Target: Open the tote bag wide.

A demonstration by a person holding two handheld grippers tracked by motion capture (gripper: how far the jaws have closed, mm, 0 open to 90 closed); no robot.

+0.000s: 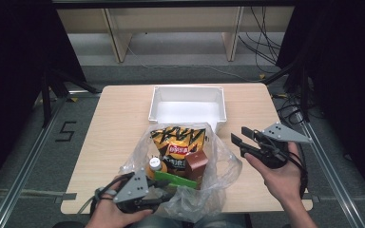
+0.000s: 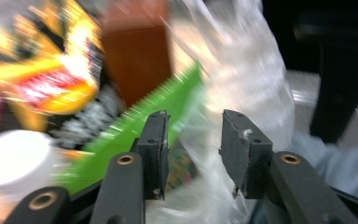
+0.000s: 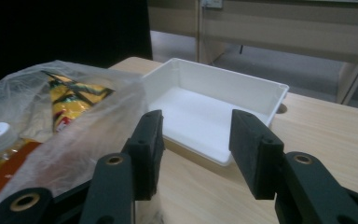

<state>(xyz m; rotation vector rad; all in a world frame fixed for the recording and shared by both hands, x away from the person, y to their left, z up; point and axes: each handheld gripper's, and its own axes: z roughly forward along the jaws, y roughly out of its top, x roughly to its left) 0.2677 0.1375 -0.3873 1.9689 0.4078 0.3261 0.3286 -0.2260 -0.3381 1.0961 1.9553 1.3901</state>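
A clear plastic bag (image 1: 221, 164) lies on the table's near middle. Inside it are a yellow-and-black chip bag (image 1: 178, 140), a brown carton (image 1: 197, 164), a green packet (image 1: 176, 179) and a white-capped bottle (image 1: 155, 165). My left gripper (image 1: 168, 194) is at the bag's near edge. In the left gripper view (image 2: 193, 135) its jaws stand apart and grip nothing, with the green packet (image 2: 135, 135) and bag film (image 2: 251, 79) just beyond. My right gripper (image 1: 240, 135) hovers right of the bag, also open (image 3: 198, 135). Its left jaw is beside the bag (image 3: 88, 130).
A white, empty rectangular box (image 1: 188, 88) stands at the back middle of the wooden table (image 1: 119, 123), and it appears ahead of the jaws in the right gripper view (image 3: 228, 81). Bare tabletop lies to the left and right of the bag. The floor beyond holds cables and dark stands.
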